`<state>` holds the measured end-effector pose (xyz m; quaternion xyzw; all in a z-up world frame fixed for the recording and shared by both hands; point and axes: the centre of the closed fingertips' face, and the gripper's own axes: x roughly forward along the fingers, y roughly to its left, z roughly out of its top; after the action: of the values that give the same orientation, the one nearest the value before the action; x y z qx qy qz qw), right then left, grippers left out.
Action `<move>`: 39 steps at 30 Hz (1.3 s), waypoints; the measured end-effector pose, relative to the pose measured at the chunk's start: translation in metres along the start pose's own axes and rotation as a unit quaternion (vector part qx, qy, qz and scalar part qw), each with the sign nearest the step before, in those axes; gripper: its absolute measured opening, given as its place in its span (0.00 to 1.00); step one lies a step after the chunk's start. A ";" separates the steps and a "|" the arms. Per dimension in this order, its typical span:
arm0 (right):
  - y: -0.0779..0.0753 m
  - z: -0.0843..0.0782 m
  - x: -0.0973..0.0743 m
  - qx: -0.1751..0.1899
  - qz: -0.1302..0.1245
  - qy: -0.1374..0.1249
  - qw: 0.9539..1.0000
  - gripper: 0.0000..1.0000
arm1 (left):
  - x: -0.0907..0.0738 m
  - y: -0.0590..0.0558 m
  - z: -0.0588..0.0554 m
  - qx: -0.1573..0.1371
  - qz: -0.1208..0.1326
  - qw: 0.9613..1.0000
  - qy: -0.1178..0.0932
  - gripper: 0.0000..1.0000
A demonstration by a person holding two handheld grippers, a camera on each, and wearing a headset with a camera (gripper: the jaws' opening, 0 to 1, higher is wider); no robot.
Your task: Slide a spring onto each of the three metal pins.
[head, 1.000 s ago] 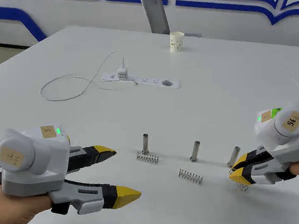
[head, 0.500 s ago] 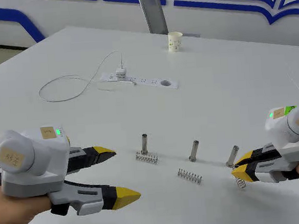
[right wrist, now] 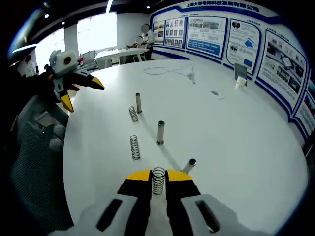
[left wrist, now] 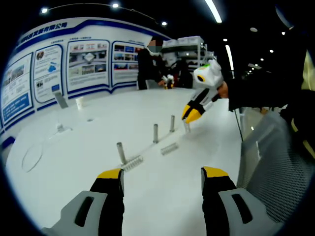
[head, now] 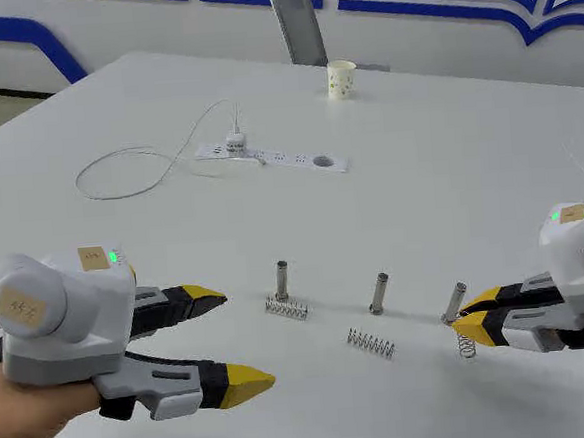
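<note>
Right gripper (right wrist: 158,176) has lifted its pinched spring (right wrist: 158,181) upright beside the nearest pin (right wrist: 188,164), so threading looks next; left gripper (left wrist: 162,173) gapes wide, empty.

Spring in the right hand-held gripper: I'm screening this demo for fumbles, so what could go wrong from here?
1. The spring is pinched only at the tips of the right hand-held gripper, so it may tilt or pop out.
2. The nearest pin stands close beside those jaws; a careless lift could knock it, if it is loose.
</note>
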<state>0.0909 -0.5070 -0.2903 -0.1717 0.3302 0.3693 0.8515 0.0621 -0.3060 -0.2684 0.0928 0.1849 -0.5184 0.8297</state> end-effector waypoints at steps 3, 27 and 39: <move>0.004 0.005 -0.002 -0.002 -0.001 -0.008 1.000 0.12 | 0.003 -0.003 0.002 0.004 -0.010 1.000 0.003 0.65; 0.033 0.059 -0.007 -0.028 0.016 -0.064 0.997 0.12 | 0.047 -0.027 0.041 0.047 -0.090 0.995 0.007 0.59; 0.055 0.084 -0.006 -0.031 0.034 -0.095 0.994 0.12 | 0.073 -0.031 0.041 0.023 -0.107 0.994 0.005 0.52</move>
<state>0.0830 -0.4286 -0.2281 -0.1511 0.2419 0.4230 0.8601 0.0713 -0.3942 -0.2587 0.0946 0.1861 -0.6080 0.7660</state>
